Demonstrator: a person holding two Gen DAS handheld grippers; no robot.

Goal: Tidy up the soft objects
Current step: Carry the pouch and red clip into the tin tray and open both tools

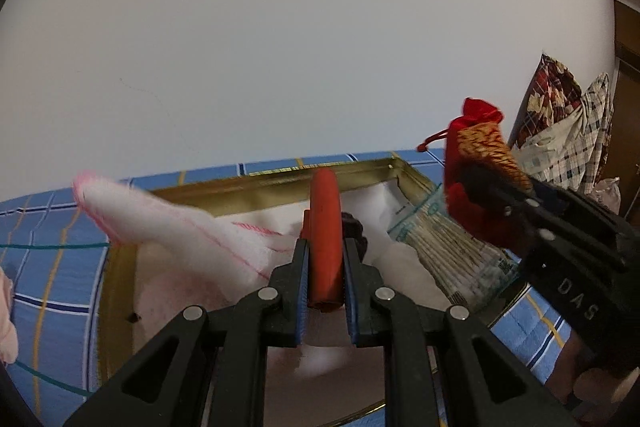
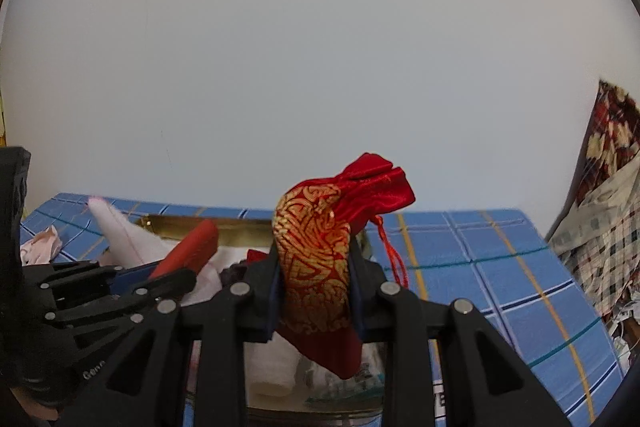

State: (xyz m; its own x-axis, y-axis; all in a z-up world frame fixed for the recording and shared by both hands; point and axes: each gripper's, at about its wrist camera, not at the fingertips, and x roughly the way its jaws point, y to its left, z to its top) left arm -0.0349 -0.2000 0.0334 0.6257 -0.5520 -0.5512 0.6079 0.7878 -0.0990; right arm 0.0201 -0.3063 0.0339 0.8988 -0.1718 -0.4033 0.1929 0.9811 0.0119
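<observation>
Your left gripper (image 1: 325,267) fingers pinch the orange tube (image 1: 326,239), your right gripper (image 2: 316,283) fingers the red pouch (image 2: 320,267), both above the gold box (image 1: 256,189); lower them in, then release.

Left tongs (image 1: 325,267) clamp a red tube (image 1: 326,243) above the gold tin (image 1: 256,187) — white cloth (image 1: 180,227) inside.

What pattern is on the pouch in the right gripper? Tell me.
Red satin pouch with gold scrollwork brocade; clearest in the right wrist view.
</observation>
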